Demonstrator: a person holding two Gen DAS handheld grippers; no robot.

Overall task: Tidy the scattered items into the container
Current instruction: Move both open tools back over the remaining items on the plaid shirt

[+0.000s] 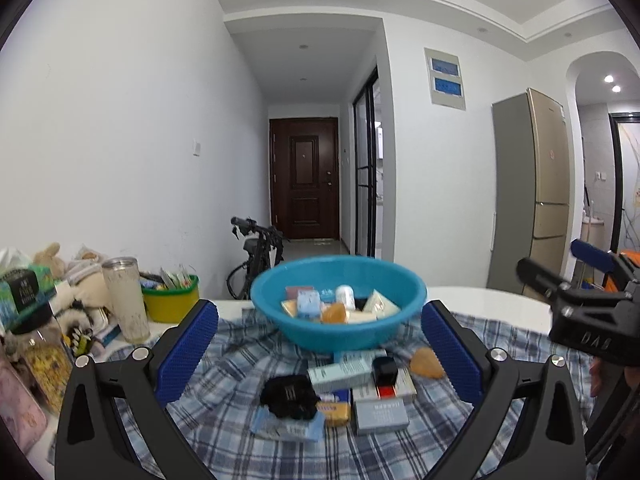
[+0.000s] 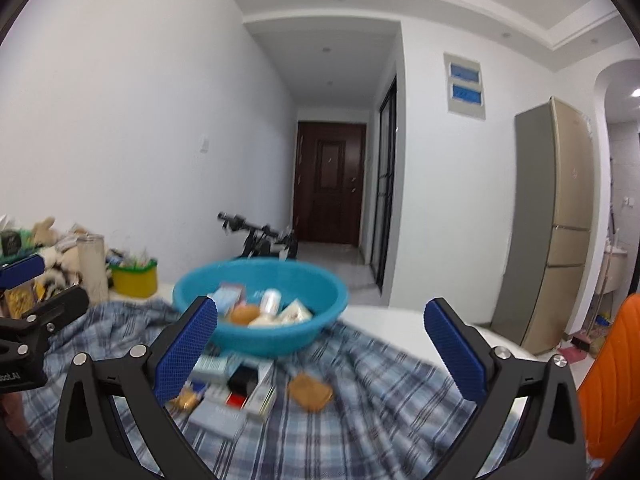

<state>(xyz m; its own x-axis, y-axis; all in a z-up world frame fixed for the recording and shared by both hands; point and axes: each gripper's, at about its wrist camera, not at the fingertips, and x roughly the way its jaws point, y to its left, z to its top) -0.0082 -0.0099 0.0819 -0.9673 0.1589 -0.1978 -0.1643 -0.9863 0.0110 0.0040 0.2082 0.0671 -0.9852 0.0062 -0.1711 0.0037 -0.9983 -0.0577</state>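
- fridge far right, dark door down the hall, bike behind table
- white table under plaid cloth
- teal basin on cloth, already holds small boxes, a white bottle, a bun
- left clutter: tissue box, plush toys, steel tumbler, yellow tub
- loose pile just in front of basin: boxes, black cube, black cloth lump, yellow packet; labels too blurred to read
- loose bun on cloth right of pile
- left gripper jaws wide apart, empty, above pile
- right gripper jaws wide apart, empty; body reads "DAS"
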